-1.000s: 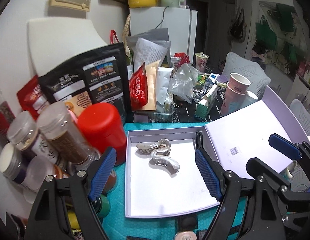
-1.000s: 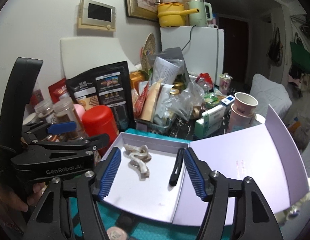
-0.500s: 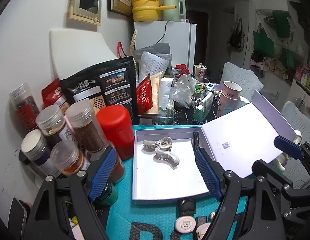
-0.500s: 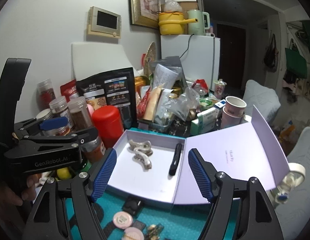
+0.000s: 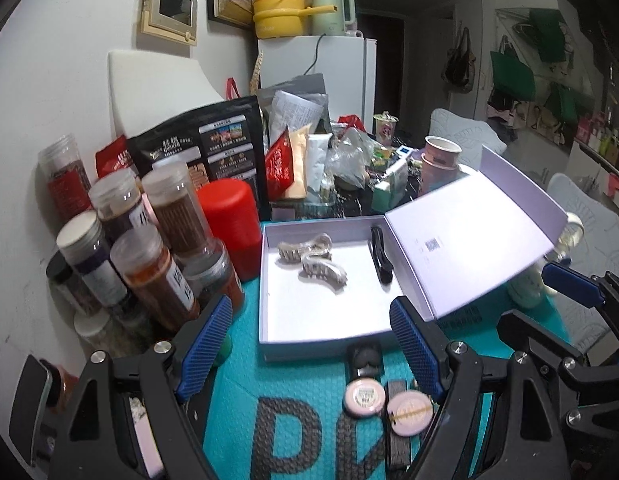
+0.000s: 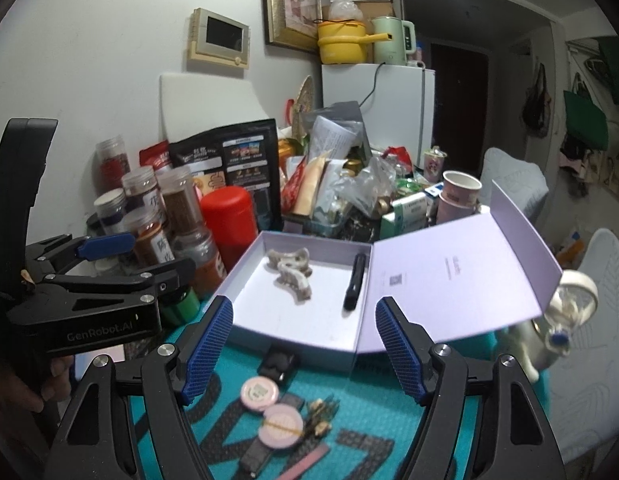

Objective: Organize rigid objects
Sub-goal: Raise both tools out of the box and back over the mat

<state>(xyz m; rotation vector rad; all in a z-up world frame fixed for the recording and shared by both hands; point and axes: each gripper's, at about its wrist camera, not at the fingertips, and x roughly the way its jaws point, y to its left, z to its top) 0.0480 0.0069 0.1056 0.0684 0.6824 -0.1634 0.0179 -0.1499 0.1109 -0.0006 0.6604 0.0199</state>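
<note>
White box [image 6: 297, 320], lid propped back for loading, lying beyond both grippers' wide, empty fingers [image 6: 207, 342]; round pink compacts [image 6: 259, 392] waiting between them.

We hold a gripper in each hand, side by side, both tilted downward. Our left gripper [image 5: 311, 344] has its jaws standing wide apart, with nothing between the blue pads [image 5: 205, 340]. Our right gripper [image 6: 303, 346] is just as empty; its jaws have just been opening and now stand spread. In the right wrist view, our left hand [image 6: 17, 384] shows at the lower left edge, fingers wrapped round the left gripper's handle.
</note>
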